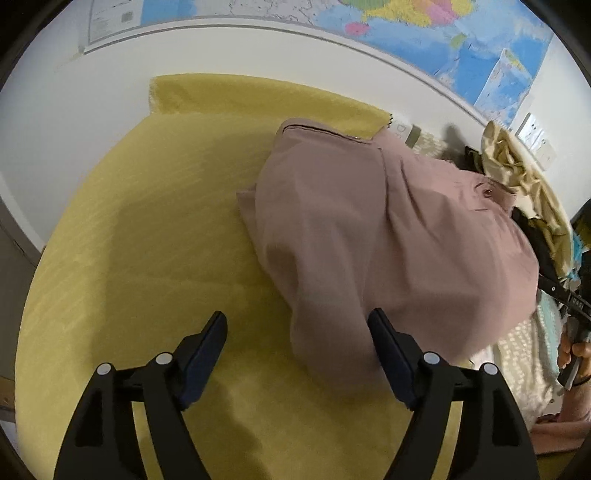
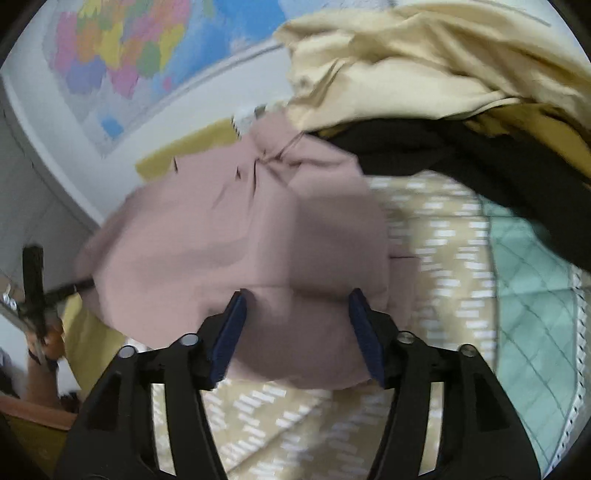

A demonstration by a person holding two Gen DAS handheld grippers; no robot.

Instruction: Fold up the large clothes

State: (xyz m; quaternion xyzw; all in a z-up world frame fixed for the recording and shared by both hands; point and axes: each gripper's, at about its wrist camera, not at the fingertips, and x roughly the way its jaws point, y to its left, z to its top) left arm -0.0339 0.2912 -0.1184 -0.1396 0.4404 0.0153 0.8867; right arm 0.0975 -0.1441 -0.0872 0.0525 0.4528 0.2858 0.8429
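Centrally: yellow blanket point(image 1: 129, 229), w/ folded pink garment point(image 1: 388, 236) lying on its right part, partly over patterned quilt point(image 2: 443, 236). Behind garment: beige and black clothes pile point(image 2: 406, 74). Near garment's front edge: left gripper point(image 1: 297, 332), fingers apart, nothing between; right gripper point(image 2: 295, 310), fingers apart, straddling garment's edge, unclamped.

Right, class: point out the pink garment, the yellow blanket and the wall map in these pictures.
pink garment point(image 1: 388, 236): left wrist view, middle of its folded top layer.
yellow blanket point(image 1: 147, 221): left wrist view, bare stretch left of the garment.
wall map point(image 1: 424, 26): left wrist view, coloured part near the top edge.
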